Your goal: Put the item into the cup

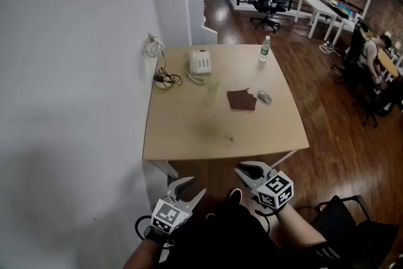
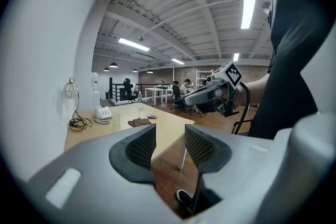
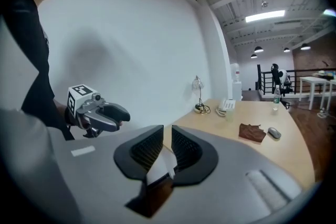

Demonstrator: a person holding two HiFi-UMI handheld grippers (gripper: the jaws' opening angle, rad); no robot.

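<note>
Held low, short of the tabletop's point(image 1: 182, 129) near edge, the 2 grippers look unstarted: left gripper point(image 2: 170, 131) wide and empty, right gripper point(image 3: 167, 132) narrowly parted, empty; small item point(image 1: 230, 137) near that edge, cup point(image 1: 213, 84) beyond

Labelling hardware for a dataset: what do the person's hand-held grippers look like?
The left hand-held gripper and right hand-held gripper have pale grey bodies, dark textured pads and a white cube with black square markers. A black cable loops by the left one. The person wears black.
</note>
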